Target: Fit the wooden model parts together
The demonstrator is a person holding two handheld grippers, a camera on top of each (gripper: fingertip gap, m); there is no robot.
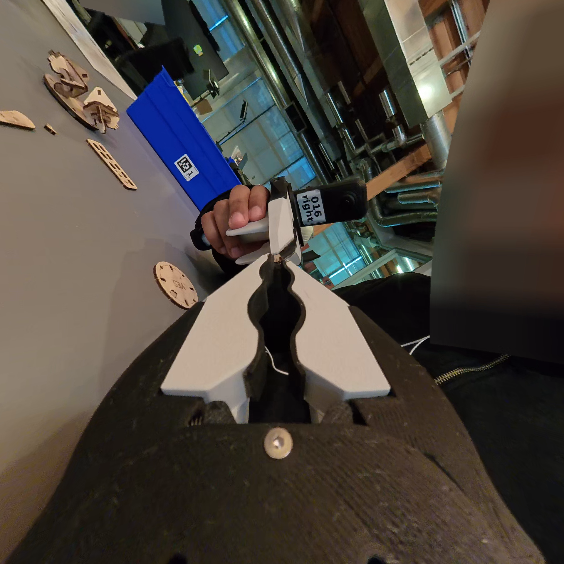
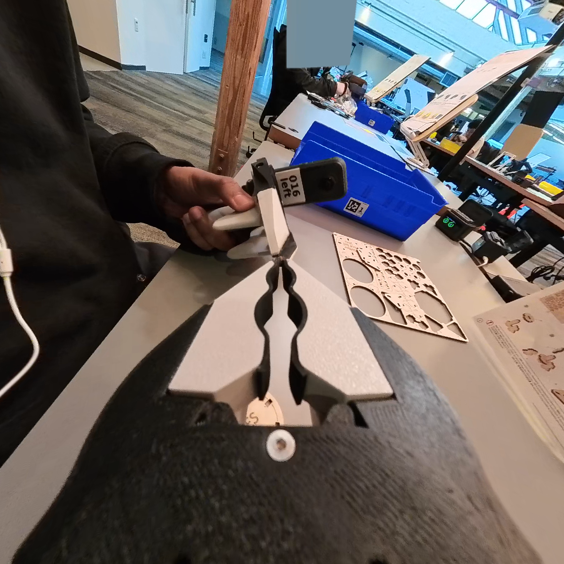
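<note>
My left gripper (image 1: 276, 259) and my right gripper (image 2: 279, 259) meet tip to tip above the grey table (image 2: 320, 232). Both have their jaws closed. A tiny tan wooden piece (image 1: 278, 259) sits pinched where the two pairs of tips meet; it shows only as a small brownish speck in the right wrist view (image 2: 278, 258). The right gripper (image 1: 282, 254) shows in the left wrist view, held by a hand (image 1: 235, 219). The left gripper (image 2: 276, 254) shows in the right wrist view, held by a hand (image 2: 207, 195).
A blue bin (image 2: 375, 183) stands at the back of the table. A wooden sheet with cut-outs (image 2: 393, 287) and a printed sheet (image 2: 525, 351) lie to the right. A wooden disc (image 1: 175, 285), a slotted strip (image 1: 111, 163) and a part-built wooden model (image 1: 79, 94) lie on the table. Both grippers' tips are close together, under 4 cm apart.
</note>
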